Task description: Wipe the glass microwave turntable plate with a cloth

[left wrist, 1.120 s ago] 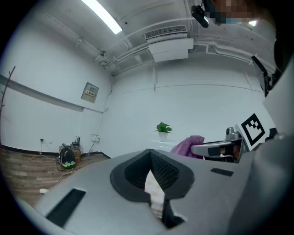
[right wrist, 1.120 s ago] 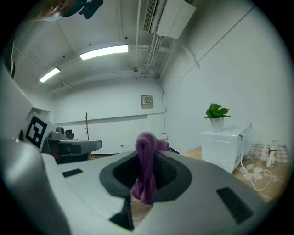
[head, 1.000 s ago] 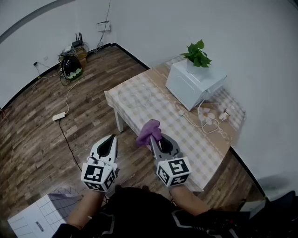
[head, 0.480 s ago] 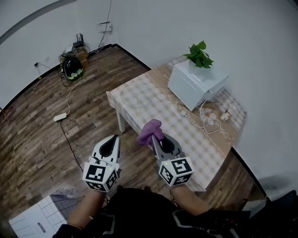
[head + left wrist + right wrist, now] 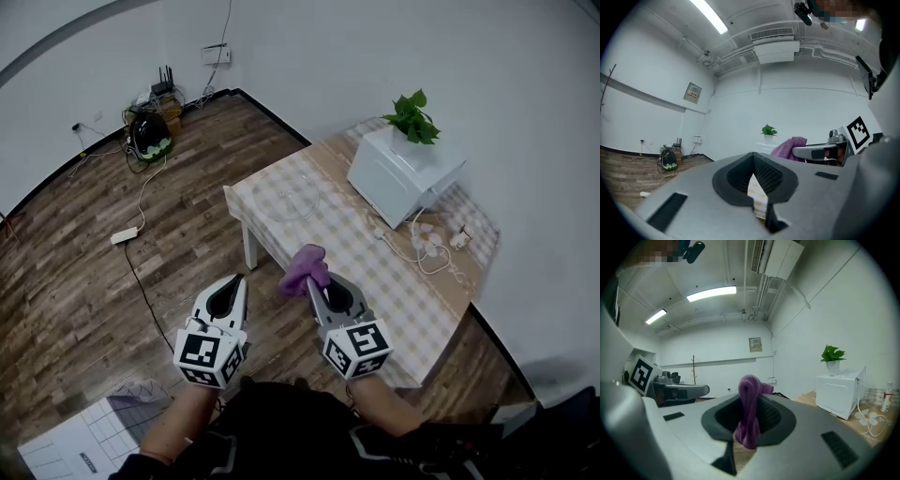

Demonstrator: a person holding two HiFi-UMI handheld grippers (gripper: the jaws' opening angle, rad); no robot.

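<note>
The glass turntable plate (image 5: 288, 199) lies flat on the far-left end of the checked table (image 5: 375, 272); it is clear and faint. My right gripper (image 5: 315, 284) hovers in front of the table's near edge, shut on a bunched purple cloth (image 5: 303, 267). In the right gripper view the purple cloth (image 5: 749, 412) hangs pinched between the jaws of the right gripper (image 5: 750, 397). My left gripper (image 5: 235, 283) is held over the wooden floor to the left of it, shut and holding nothing. The left gripper view shows the left gripper (image 5: 754, 161) with a slit of checked table beyond it.
A white microwave (image 5: 403, 174) with a potted plant (image 5: 413, 117) on top stands at the table's back right. A power strip and white cable (image 5: 419, 246) lie beside it. Floor cables (image 5: 141, 211), a router corner (image 5: 150, 131) and a white box (image 5: 75, 445) surround the area.
Both grippers keep the same pose and the cloth stays pinched. The head view has drifted, so the table and microwave sit slightly further right in the picture.
</note>
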